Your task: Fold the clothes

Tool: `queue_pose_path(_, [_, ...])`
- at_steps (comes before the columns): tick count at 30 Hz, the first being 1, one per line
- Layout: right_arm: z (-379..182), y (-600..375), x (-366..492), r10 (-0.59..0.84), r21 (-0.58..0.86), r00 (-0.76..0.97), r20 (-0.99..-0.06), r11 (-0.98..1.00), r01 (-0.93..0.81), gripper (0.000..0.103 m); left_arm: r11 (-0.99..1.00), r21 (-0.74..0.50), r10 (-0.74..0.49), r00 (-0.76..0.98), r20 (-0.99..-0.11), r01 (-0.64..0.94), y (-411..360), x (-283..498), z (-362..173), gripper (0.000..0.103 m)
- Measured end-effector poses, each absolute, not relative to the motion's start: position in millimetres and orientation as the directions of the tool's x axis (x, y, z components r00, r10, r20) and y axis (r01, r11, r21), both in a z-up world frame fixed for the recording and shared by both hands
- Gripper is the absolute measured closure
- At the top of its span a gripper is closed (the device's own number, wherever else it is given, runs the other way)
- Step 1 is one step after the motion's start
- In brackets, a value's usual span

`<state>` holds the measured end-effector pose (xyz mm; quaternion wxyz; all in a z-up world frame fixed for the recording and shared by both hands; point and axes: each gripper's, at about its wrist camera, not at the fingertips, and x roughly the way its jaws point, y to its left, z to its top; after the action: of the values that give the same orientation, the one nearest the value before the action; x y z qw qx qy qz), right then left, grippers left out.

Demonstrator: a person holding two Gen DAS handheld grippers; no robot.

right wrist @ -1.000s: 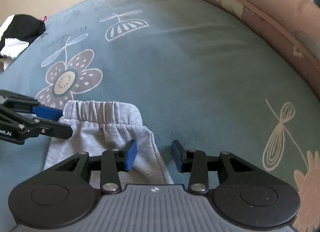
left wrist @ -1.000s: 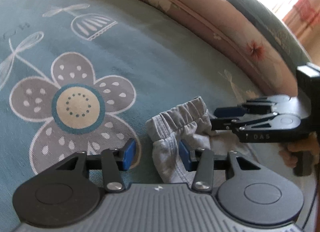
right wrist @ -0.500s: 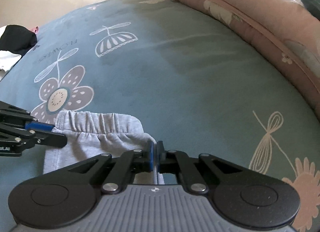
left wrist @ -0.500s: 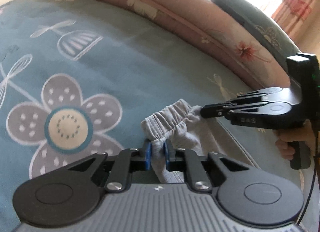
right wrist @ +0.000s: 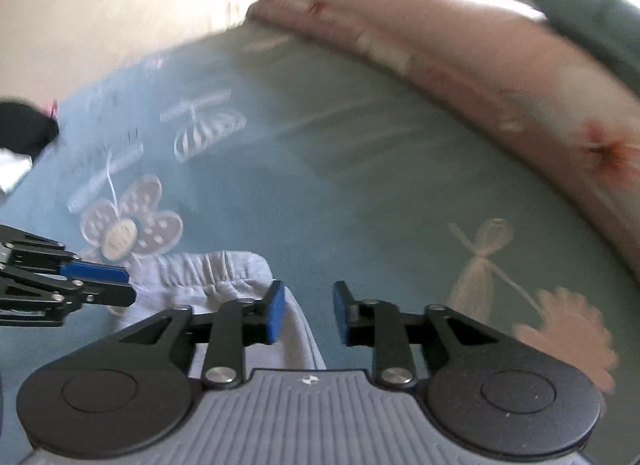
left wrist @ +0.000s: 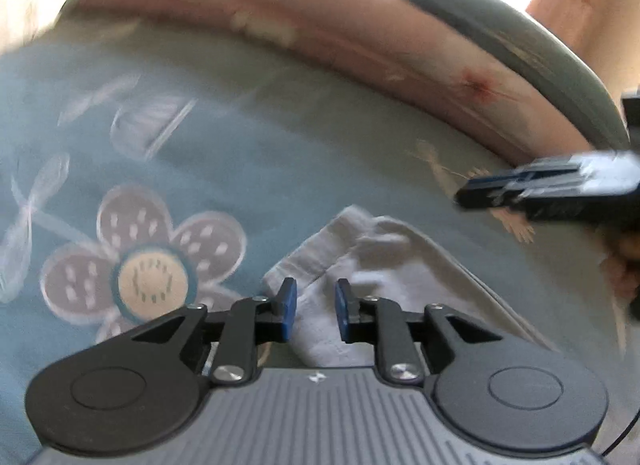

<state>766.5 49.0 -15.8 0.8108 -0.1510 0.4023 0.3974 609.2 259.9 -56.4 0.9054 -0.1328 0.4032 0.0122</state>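
Note:
A small light grey garment (left wrist: 360, 261) with an elastic waistband lies folded on the blue flowered bedsheet (left wrist: 224, 169). My left gripper (left wrist: 314, 311) is open just above the garment's near left edge, holding nothing. My right gripper (right wrist: 306, 311) is open over the garment's right edge (right wrist: 224, 277), holding nothing. The right gripper also shows in the left wrist view (left wrist: 560, 189), lifted clear to the right. The left gripper shows in the right wrist view (right wrist: 96, 285), over the waistband. Both views are motion-blurred.
A rolled pink floral quilt (left wrist: 360, 49) and a grey-green pillow (left wrist: 532, 57) lie along the far side of the bed. A black and white pile of clothes (right wrist: 20, 141) sits at the far left edge.
Both grippers were shut on the garment's edges half a second ago; now both have opened and let go. The right gripper has lifted up and away from the garment.

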Motion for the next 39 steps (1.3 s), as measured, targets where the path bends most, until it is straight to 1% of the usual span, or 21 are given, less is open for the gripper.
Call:
queue_pose_path(2, [5, 22, 751, 0.534, 0.098, 0.393, -0.749, 0.676, -0.731, 0.058, 0.983, -0.141, -0.023, 0.678, -0.734, -0.119, 248, 607, -47, 0.076])
queue_pose_path(3, [14, 4, 742, 0.538, 0.122, 0.399, -0.743, 0.695, -0.709, 0.056, 0.984, -0.122, -0.005, 0.672, -0.740, -0.126, 244, 607, -44, 0.076])
queue_pose_path(4, [20, -12, 733, 0.533, 0.141, 0.402, -0.744, 0.714, -0.686, 0.056, 0.983, -0.139, -0.023, 0.671, -0.741, -0.119, 242, 606, -41, 0.076])
queue_pose_path(5, [24, -28, 723, 0.520, 0.148, 0.406, -0.752, 0.733, -0.664, 0.055, 0.979, -0.180, -0.070, 0.672, -0.737, -0.095, 238, 607, -39, 0.073])
queue_pose_path(7, [29, -55, 698, 0.465, 0.141, 0.415, -0.782, 0.780, -0.609, 0.049, 0.966, -0.258, -0.184, 0.643, -0.744, -0.023, 224, 610, -37, 0.067])
queue_pose_path(8, [30, -69, 685, 0.438, 0.140, 0.415, -0.797, 0.803, -0.579, 0.046, 0.965, -0.263, -0.218, 0.626, -0.749, 0.022, 211, 610, -36, 0.067])
queue_pose_path(10, [31, -94, 660, 0.388, 0.141, 0.403, -0.829, 0.842, -0.521, 0.044, 0.958, -0.256, -0.282, 0.579, -0.765, 0.128, 180, 610, -37, 0.066])
queue_pose_path(12, [29, -119, 632, 0.319, 0.129, 0.380, -0.868, 0.885, -0.447, 0.036, 0.944, -0.248, -0.328, 0.529, -0.783, 0.217, 147, 610, -43, 0.066])
queue_pose_path(13, [26, -132, 618, 0.282, 0.119, 0.367, -0.887, 0.905, -0.408, 0.035, 0.938, -0.244, -0.339, 0.509, -0.792, 0.245, 134, 610, -47, 0.065])
queue_pose_path(18, [-9, -187, 549, 0.177, 0.120, 0.291, -0.940, 0.972, -0.204, 0.035, 0.953, -0.171, -0.274, 0.472, -0.838, 0.250, 114, 610, -77, 0.065])
queue_pose_path(20, [-28, -199, 527, 0.127, 0.089, 0.300, -0.945, 0.987, -0.137, 0.035, 0.957, -0.142, -0.247, 0.460, -0.853, 0.252, 109, 610, -88, 0.064])
queue_pose_path(22, [-49, -202, 510, 0.091, 0.072, 0.314, -0.945, 0.995, -0.072, 0.035, 0.964, -0.106, -0.216, 0.480, -0.851, 0.245, 121, 608, -90, 0.063])
queue_pose_path(25, [-71, -184, 496, 0.104, 0.090, 0.383, -0.918, 0.994, -0.054, 0.035, 0.976, 0.015, -0.097, 0.490, -0.866, 0.219, 136, 608, -85, 0.063])
queue_pose_path(28, [-87, -153, 497, 0.146, 0.135, 0.462, -0.874, 0.989, -0.057, 0.035, 0.984, 0.044, -0.043, 0.466, -0.884, 0.174, 151, 610, -79, 0.062])
queue_pose_path(30, [-99, -136, 504, 0.221, 0.221, 0.450, -0.865, 0.974, -0.052, 0.035, 0.982, 0.074, -0.013, 0.456, -0.890, 0.173, 150, 609, -73, 0.063])
queue_pose_path(31, [-101, -128, 506, 0.249, 0.254, 0.440, -0.863, 0.966, -0.048, 0.032, 0.980, 0.085, -0.004, 0.451, -0.892, 0.178, 146, 609, -70, 0.063])
queue_pose_path(32, [-101, -120, 506, 0.281, 0.281, 0.430, -0.858, 0.958, -0.064, 0.020, 0.977, 0.073, -0.024, 0.448, -0.893, 0.199, 139, 610, -66, 0.063])
queue_pose_path(33, [-101, -111, 506, 0.312, 0.308, 0.420, -0.852, 0.948, -0.080, 0.020, 0.973, 0.059, -0.048, 0.446, -0.894, 0.223, 131, 610, -62, 0.063])
queue_pose_path(35, [-90, -107, 498, 0.406, 0.393, 0.404, -0.820, 0.912, -0.120, 0.021, 0.957, 0.023, -0.112, 0.443, -0.889, 0.288, 110, 608, -55, 0.057])
queue_pose_path(37, [-74, -112, 484, 0.414, 0.392, 0.416, -0.810, 0.909, -0.140, 0.021, 0.944, 0.021, -0.133, 0.440, -0.888, 0.328, 90, 602, -60, 0.041])
queue_pose_path(39, [-64, -126, 469, 0.341, 0.322, 0.438, -0.832, 0.939, -0.120, 0.021, 0.929, 0.020, -0.154, 0.435, -0.887, 0.369, 71, 596, -64, 0.040])
